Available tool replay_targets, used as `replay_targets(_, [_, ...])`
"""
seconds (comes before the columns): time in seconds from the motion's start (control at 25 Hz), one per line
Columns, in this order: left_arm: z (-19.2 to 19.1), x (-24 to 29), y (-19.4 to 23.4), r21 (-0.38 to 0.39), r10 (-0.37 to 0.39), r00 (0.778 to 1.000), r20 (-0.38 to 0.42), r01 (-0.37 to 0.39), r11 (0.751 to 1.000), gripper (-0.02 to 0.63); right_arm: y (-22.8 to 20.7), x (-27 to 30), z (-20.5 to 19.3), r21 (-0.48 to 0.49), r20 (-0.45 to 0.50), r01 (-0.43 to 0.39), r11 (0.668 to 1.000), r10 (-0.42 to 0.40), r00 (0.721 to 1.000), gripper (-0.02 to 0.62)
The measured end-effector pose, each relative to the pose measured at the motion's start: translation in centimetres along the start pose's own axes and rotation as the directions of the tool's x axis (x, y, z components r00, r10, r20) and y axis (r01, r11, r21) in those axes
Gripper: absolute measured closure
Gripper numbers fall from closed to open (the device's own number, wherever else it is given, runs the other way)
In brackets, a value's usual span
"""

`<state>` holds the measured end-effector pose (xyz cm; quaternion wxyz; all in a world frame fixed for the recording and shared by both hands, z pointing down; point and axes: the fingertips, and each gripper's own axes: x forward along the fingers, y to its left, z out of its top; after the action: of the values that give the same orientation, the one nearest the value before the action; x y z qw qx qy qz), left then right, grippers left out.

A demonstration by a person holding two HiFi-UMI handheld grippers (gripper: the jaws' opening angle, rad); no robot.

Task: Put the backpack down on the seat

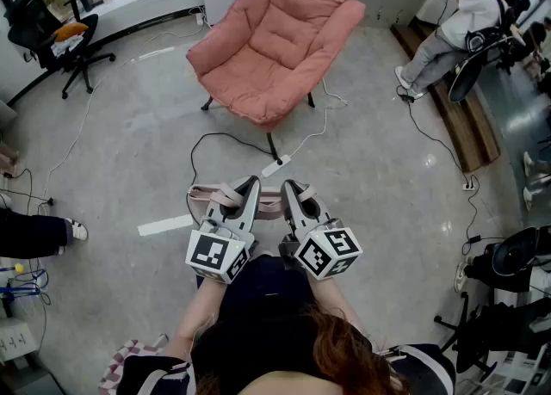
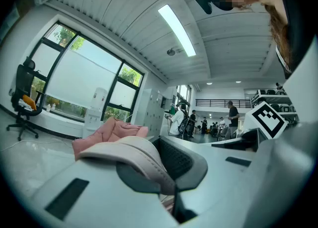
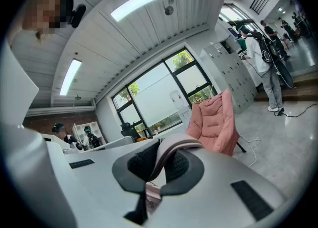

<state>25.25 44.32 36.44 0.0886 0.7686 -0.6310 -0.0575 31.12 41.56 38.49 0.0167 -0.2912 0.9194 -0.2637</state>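
Straps clamped tight, one in my left gripper, one in my right gripper, so I reckon the soft backpack at lower centre will sag, well short of the pink armchair up top.

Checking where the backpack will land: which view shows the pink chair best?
Head view: the whole pink chair, seat and legs. The left gripper view shows only its top above the jaws; the right gripper view, its side.

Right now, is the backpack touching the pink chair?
Apart. The head view shows a stretch of floor between the backpack and the chair.
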Motion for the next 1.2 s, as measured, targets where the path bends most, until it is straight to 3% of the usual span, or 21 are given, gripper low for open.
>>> replay_targets(0.56, [-0.6,-0.6,-2.4,0.001,0.021,1.0,-0.002,-0.021,1.0,0.588,-0.5,-1.9,0.4,0.055,0.0,-0.049,0.997,0.049,0.999,0.557])
replay_targets(1.2, [-0.5,3.2,0.5,-0.018,0.011,1.0,-0.02,-0.011,1.0,0.588,-2.4,1.7,1.0,0.08,-0.018,-0.029,0.996,0.03,0.999,0.557])
